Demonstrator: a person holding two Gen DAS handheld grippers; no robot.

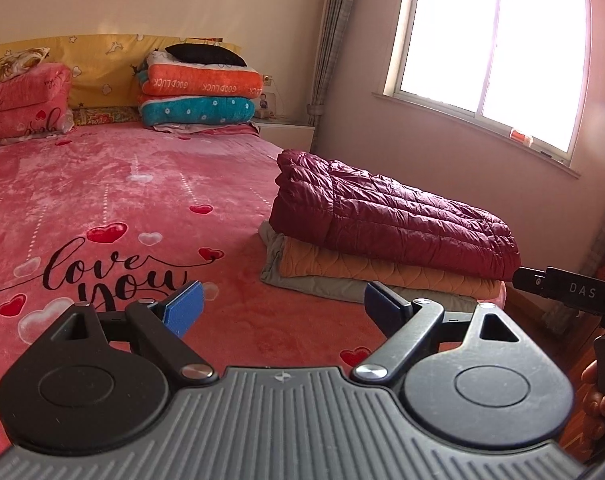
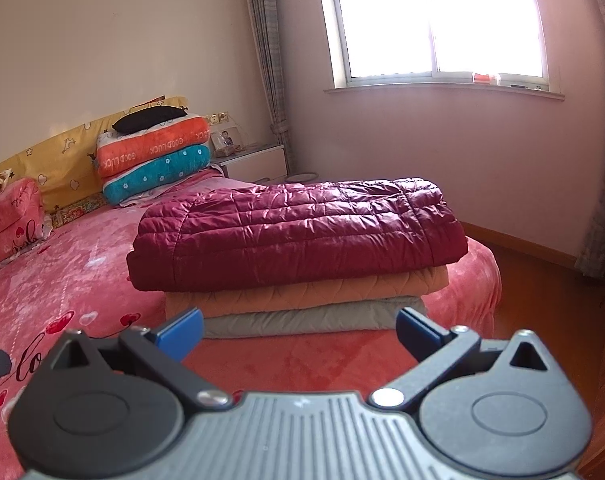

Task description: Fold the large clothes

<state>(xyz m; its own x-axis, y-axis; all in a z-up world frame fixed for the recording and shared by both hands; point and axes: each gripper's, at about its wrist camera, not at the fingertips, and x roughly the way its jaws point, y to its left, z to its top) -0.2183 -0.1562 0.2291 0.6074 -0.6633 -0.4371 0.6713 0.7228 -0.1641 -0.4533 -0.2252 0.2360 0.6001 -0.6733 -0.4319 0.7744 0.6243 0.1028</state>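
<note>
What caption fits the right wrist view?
Open right gripper faces folded maroon puffer jacket stacked on the pink bed.

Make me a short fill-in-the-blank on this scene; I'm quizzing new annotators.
1. The top of the folded pile is a quilted ____ jacket.
2. Under it lies an orange garment, then a ____ one.
3. Both the left gripper and right gripper are ____.

Missing: maroon; grey; open

pink bed [image 1: 102, 184], stacked blankets [image 1: 200, 92], window [image 2: 434, 20], nightstand [image 2: 254, 162]
</note>
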